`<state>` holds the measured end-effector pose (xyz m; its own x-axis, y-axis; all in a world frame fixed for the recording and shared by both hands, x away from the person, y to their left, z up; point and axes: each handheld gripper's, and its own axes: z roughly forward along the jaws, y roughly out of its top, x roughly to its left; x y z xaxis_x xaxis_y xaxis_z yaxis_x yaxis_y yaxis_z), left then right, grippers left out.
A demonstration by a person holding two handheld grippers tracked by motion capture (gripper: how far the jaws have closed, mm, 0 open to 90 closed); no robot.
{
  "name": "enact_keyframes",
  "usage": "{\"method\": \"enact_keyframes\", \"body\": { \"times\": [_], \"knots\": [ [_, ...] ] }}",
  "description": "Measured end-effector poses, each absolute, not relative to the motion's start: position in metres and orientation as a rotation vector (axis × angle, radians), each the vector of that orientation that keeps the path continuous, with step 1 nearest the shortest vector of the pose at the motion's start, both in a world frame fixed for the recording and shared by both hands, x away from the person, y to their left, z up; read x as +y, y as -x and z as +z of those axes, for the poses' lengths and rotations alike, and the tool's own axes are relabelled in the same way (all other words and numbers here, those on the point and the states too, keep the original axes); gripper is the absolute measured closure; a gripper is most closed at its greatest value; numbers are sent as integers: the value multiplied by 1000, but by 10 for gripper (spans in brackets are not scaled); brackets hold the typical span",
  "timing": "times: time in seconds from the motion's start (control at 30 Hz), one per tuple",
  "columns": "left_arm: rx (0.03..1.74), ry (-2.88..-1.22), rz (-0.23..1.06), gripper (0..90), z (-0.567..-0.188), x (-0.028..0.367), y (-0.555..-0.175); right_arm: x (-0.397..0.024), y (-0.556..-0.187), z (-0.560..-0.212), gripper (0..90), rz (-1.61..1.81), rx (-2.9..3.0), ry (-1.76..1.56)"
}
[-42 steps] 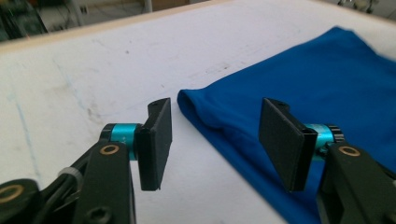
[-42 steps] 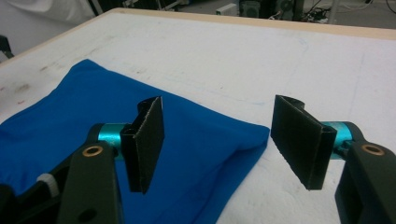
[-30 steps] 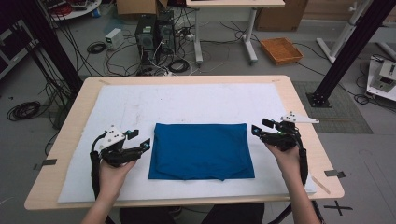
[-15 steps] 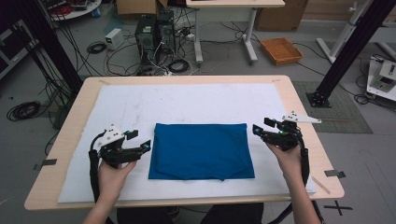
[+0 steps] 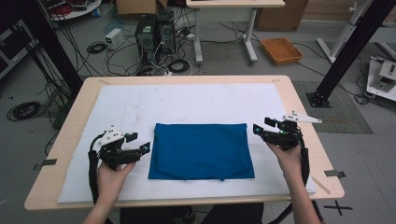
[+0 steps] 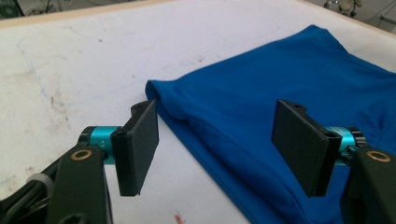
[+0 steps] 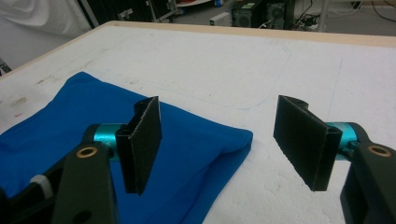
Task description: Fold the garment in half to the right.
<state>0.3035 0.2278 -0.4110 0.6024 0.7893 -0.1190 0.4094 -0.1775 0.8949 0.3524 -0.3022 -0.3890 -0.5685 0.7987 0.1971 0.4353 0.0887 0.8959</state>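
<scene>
Tongs first, from the high view: the left tongs (image 5: 145, 148) are hovering just beside the left edge of the folded blue cloth (image 5: 201, 150), the right tongs (image 5: 258, 129) just off its upper right corner, both gaping and holding nothing. The cloth is lying flat mid-tabletop on the white mat (image 5: 187, 100).

Left gripper view: the left tongs (image 6: 219, 144) have just been opening, and the cloth (image 6: 289, 88) edge is sitting between the jaws, unpinched. Closing here is likely catching only the top layer, so the fold would be peeling apart.

Right gripper view: the right tongs (image 7: 224, 140) are standing wide over the cloth (image 7: 196, 140) corner. Biting too shallow risks the corner slipping out; uneven lifts would be skewing the cloth.
</scene>
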Motion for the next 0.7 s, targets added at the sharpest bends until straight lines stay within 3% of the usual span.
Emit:
{"method": "enact_keyframes", "body": {
  "times": [0.7],
  "knots": [
    [1198,-1798,212,404,-446,223,-263,-306,-348,-389,330,1467,2011,-1228]
  ]
}}
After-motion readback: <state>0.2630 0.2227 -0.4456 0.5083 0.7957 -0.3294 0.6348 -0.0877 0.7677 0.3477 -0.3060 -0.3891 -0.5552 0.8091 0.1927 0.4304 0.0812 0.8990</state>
